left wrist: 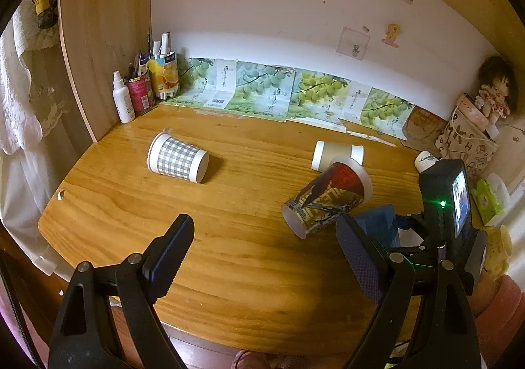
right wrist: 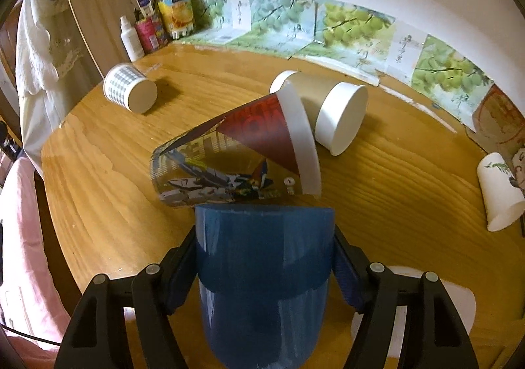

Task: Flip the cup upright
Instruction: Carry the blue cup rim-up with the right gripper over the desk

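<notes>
My right gripper (right wrist: 265, 274) is shut on a blue cup (right wrist: 262, 277), held just above the wooden table (right wrist: 98, 172); the cup also shows in the left wrist view (left wrist: 380, 221). A printed red-and-gold cup (right wrist: 229, 159) lies on its side right in front of it, also seen in the left wrist view (left wrist: 328, 198). A beige cup (right wrist: 328, 110) lies on its side behind that. A checked cup (left wrist: 177, 157) lies on its side at the left. My left gripper (left wrist: 272, 254) is open and empty above the table's front.
A small white cup (right wrist: 498, 192) lies at the right edge. A spray bottle (left wrist: 123, 100) and pen holders (left wrist: 154, 80) stand in the back left corner. Grape-print cardboard (left wrist: 295, 93) lines the wall. A doll (left wrist: 495, 90) and bag sit at the right.
</notes>
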`<state>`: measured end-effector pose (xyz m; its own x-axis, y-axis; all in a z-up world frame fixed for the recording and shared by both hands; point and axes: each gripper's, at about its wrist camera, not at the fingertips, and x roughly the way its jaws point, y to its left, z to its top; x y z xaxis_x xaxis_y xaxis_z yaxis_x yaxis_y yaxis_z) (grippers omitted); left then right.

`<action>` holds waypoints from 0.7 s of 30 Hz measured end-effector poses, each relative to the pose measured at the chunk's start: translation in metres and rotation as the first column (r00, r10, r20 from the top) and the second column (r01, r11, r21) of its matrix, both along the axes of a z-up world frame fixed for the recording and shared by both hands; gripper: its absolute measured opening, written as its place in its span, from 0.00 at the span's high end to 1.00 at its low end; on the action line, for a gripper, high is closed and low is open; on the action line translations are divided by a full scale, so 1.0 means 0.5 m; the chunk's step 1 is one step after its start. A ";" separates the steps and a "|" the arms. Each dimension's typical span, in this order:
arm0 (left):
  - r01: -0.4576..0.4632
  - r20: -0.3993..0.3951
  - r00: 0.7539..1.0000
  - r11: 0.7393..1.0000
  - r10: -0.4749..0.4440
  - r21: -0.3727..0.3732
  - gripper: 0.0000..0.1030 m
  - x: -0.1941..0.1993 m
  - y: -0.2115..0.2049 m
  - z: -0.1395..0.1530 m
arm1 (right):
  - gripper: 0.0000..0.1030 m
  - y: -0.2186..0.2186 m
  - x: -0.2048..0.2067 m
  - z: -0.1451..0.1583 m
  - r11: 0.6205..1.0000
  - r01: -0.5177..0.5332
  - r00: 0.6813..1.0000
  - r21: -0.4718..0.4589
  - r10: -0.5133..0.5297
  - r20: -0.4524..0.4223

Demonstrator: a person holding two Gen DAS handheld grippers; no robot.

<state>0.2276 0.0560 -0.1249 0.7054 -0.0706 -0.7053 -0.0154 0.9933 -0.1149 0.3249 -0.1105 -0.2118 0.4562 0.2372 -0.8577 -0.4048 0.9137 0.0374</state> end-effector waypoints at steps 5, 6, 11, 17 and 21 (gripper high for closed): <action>0.010 0.008 1.000 1.000 -0.010 0.007 0.12 -0.019 -0.014 0.009 | 0.29 -0.014 -0.037 0.020 0.999 0.018 0.999 0.039 -0.020 0.041; 0.013 0.010 1.000 1.000 -0.013 0.007 0.12 -0.022 -0.015 0.011 | 0.29 -0.016 -0.042 0.022 0.999 0.021 0.999 0.044 -0.023 0.047; 0.014 0.020 1.000 1.000 -0.014 0.013 0.12 -0.045 -0.026 0.020 | 0.29 -0.029 -0.079 0.040 0.997 0.027 0.996 0.078 -0.034 0.087; -0.007 0.020 1.000 1.000 0.007 0.016 0.12 -0.073 -0.032 0.020 | 0.29 -0.039 -0.120 0.055 0.990 0.015 0.987 0.144 -0.038 0.157; -0.024 0.016 1.000 0.999 0.023 0.024 0.12 -0.095 -0.036 0.018 | 0.29 -0.039 -0.141 0.056 0.986 -0.003 0.977 0.166 -0.033 0.213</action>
<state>0.1803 0.0379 -0.1157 0.7177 -0.0366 -0.6954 -0.0373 0.9952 -0.0908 0.2545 -0.1297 -0.1837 0.6294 0.3584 -0.6895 -0.4059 0.9083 0.1015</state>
